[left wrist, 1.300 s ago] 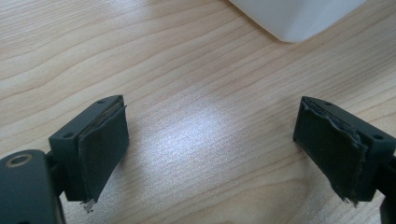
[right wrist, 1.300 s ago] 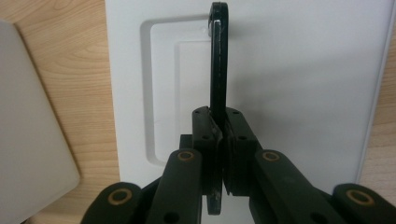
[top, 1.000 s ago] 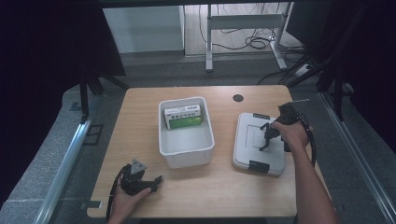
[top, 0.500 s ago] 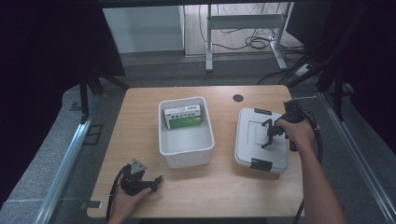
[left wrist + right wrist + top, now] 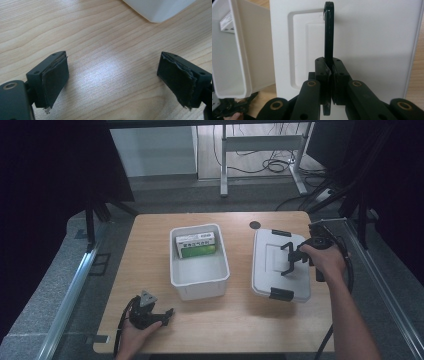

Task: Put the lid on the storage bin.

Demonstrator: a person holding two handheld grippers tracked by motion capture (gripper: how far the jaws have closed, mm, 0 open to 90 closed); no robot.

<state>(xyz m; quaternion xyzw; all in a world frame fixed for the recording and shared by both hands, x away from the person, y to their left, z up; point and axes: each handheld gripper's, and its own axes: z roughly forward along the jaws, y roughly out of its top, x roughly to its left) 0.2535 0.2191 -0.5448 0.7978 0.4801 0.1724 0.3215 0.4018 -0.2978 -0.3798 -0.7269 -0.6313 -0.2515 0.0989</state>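
White lid (image 5: 280,265) with black handle (image 5: 328,30) — right of centre in the high view, lying on the surface (image 5: 150,270). Right tongs (image 5: 295,259) clamped shut on the handle, pads pinching it edge-on. White bin (image 5: 199,262) at centre, a green box (image 5: 196,245) inside. Left tongs (image 5: 167,313) at lower left — spread wide, nothing between them, over bare wood.
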